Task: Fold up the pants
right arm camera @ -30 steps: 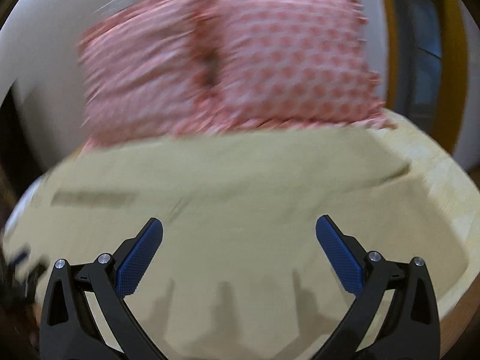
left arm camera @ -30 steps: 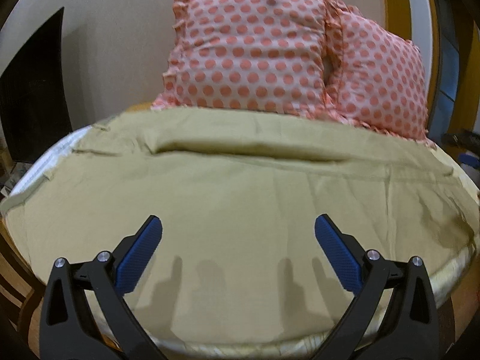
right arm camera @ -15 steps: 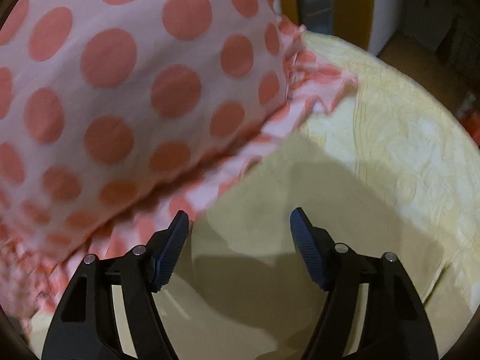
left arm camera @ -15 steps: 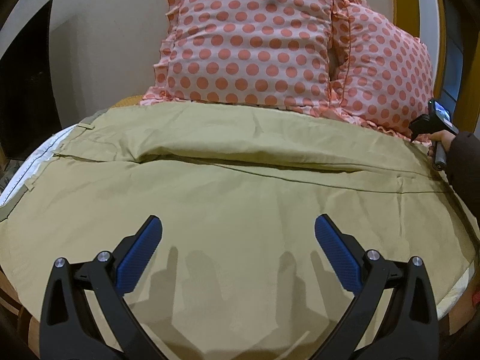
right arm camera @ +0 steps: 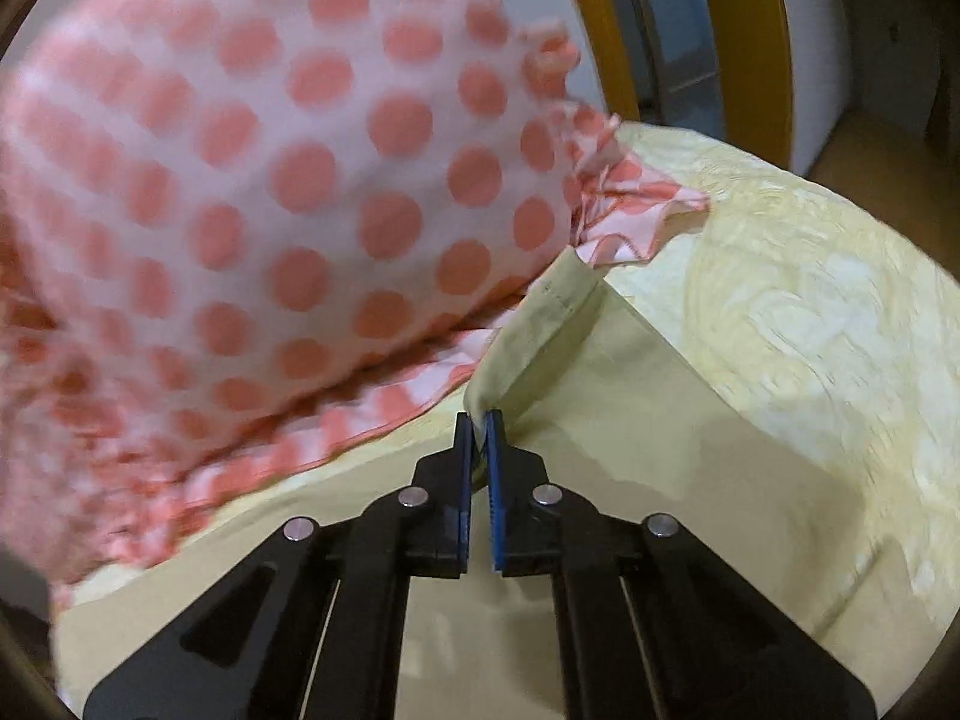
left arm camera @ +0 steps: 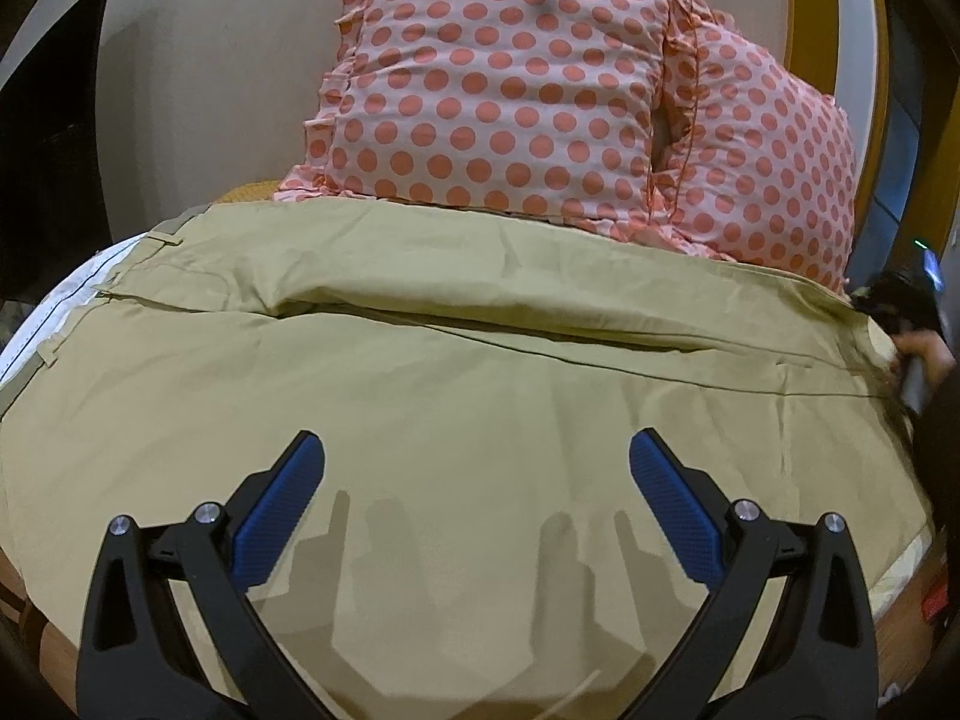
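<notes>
Khaki pants (left arm camera: 456, 372) lie spread flat across the bed, waistband at the left, legs running right. My left gripper (left arm camera: 474, 480) is open and empty, hovering above the near side of the pants. My right gripper (right arm camera: 478, 420) is shut on the far hem corner of the pants (right arm camera: 540, 324), lifted a little beside the pillow. In the left wrist view the right gripper's body (left arm camera: 906, 306) shows at the far right edge of the pants.
Two pink polka-dot pillows (left arm camera: 498, 90) lean against the wall behind the pants; one pillow (right arm camera: 270, 192) is right beside the right gripper. A pale yellow bedspread (right arm camera: 810, 300) lies under the pants. A yellow door frame (right arm camera: 744, 42) stands beyond the bed.
My right gripper closed from open onto the pants' hem corner by the pillow. The left gripper stayed open and moved slightly closer over the pants.
</notes>
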The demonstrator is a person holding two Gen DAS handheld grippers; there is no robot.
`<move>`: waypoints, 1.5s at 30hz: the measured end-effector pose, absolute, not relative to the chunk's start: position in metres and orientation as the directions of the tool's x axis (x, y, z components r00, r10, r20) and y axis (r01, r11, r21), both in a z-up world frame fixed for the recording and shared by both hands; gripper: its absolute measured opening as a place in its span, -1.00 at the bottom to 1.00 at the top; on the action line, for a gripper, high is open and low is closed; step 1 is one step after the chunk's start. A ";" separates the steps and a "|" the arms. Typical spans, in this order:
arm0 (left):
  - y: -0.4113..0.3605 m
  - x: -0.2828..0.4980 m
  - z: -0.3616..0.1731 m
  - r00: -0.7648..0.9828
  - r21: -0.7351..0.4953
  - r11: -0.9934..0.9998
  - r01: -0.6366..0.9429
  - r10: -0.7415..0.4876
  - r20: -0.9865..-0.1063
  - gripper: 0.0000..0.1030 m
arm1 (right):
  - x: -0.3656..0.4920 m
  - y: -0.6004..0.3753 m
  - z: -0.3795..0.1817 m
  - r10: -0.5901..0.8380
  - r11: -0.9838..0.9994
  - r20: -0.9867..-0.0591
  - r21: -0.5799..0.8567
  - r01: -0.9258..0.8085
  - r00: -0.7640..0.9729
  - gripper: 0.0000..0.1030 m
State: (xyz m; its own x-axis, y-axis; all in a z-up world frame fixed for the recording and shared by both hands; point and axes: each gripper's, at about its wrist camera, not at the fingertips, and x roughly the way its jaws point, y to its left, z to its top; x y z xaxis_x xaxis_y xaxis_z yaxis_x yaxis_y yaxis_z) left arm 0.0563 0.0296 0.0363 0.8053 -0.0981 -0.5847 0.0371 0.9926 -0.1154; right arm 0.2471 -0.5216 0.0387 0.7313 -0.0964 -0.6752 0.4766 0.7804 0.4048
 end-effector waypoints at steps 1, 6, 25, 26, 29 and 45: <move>0.031 0.055 0.037 0.808 -0.120 0.992 0.037 -0.100 -0.581 0.96 | 0.224 -0.523 0.040 -0.060 0.767 -0.634 0.465 0.442 0.771 -0.91; 0.038 0.048 0.049 0.834 -0.124 0.992 0.023 -0.087 -0.545 0.96 | 0.110 -0.491 0.055 0.056 0.698 -0.494 0.641 0.320 0.868 -0.91; 0.106 0.096 0.088 0.848 -0.399 0.916 0.050 -0.250 -0.467 0.96 | 0.067 -0.501 0.025 0.174 0.504 -0.524 0.775 0.382 0.834 -0.90; 0.111 0.101 0.089 0.843 -0.417 0.908 0.045 -0.258 -0.472 0.96 | 0.062 -0.503 0.029 0.182 0.493 -0.483 0.798 0.345 0.857 -0.91; 0.126 0.125 0.093 0.836 -0.465 0.885 0.002 -0.257 -0.484 0.96 | 0.030 -0.506 0.057 0.123 0.544 -0.357 0.805 0.238 0.926 -0.93; 0.140 0.324 0.031 0.573 -0.429 0.839 -0.334 -0.181 -0.799 -0.05 | -0.002 -0.519 0.057 0.088 0.548 -0.343 0.801 0.242 0.935 -0.96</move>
